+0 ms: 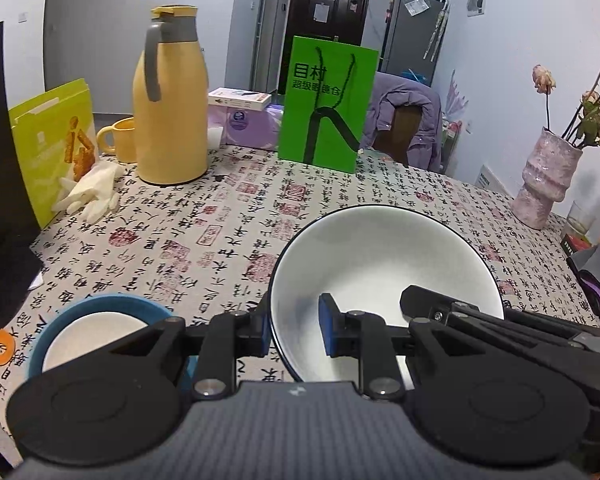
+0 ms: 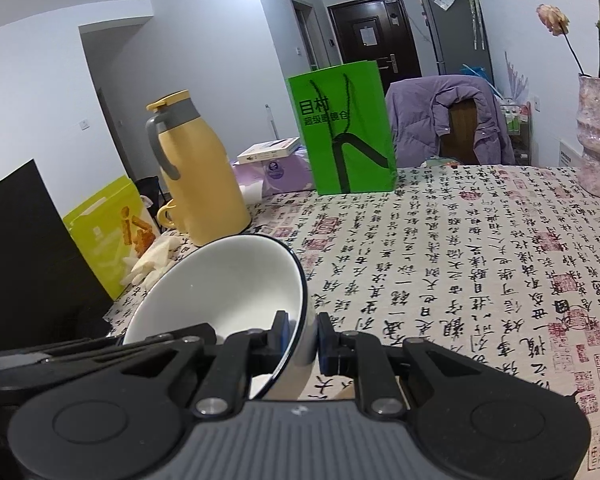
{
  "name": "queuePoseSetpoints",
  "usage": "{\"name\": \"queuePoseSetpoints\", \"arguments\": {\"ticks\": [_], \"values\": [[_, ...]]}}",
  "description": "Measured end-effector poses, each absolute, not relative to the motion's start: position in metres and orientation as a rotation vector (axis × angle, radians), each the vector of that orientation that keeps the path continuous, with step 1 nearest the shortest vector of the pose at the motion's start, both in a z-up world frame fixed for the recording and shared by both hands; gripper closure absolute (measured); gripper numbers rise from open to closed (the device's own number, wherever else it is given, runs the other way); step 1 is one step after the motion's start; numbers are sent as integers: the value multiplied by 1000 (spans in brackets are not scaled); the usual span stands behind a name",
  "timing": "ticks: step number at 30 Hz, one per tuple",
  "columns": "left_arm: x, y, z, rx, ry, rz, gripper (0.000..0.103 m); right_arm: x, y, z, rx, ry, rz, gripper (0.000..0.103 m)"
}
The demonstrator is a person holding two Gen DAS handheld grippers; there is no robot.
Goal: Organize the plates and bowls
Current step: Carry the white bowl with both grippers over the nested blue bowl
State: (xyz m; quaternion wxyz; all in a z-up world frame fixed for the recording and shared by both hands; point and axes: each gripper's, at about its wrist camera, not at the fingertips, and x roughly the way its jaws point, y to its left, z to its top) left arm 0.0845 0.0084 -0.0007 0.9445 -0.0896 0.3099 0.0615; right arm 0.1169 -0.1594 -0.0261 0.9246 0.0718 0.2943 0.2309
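Observation:
A white bowl with a dark rim (image 1: 380,256) is held between both grippers over the patterned tablecloth. My left gripper (image 1: 296,328) is shut on its left wall, one blue pad outside and one inside. My right gripper (image 2: 304,336) is shut on the opposite wall of the same bowl (image 2: 228,280), which looks tilted in the right wrist view. One right finger (image 1: 432,302) shows inside the bowl in the left wrist view. A blue-rimmed dish with a white inside (image 1: 96,324) rests on the table at lower left, partly hidden behind the left gripper.
At the back stand a yellow thermos jug (image 1: 170,108), a yellow mug (image 1: 120,140) and a green paper bag (image 1: 328,104). White gloves (image 1: 92,192), a snack bag (image 1: 56,140) and a black bag (image 1: 0,180) are at left. A pink vase (image 1: 544,180) and a glass (image 1: 580,218) stand at right.

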Motion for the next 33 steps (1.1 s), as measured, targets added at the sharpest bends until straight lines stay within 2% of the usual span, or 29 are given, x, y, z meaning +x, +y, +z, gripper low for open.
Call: {"name": "queuePoseSetpoints", "arguments": {"ticks": [33], "values": [[43,70,0,-240,602,187,80,88,-94,-24,99,597,548,88]]}}
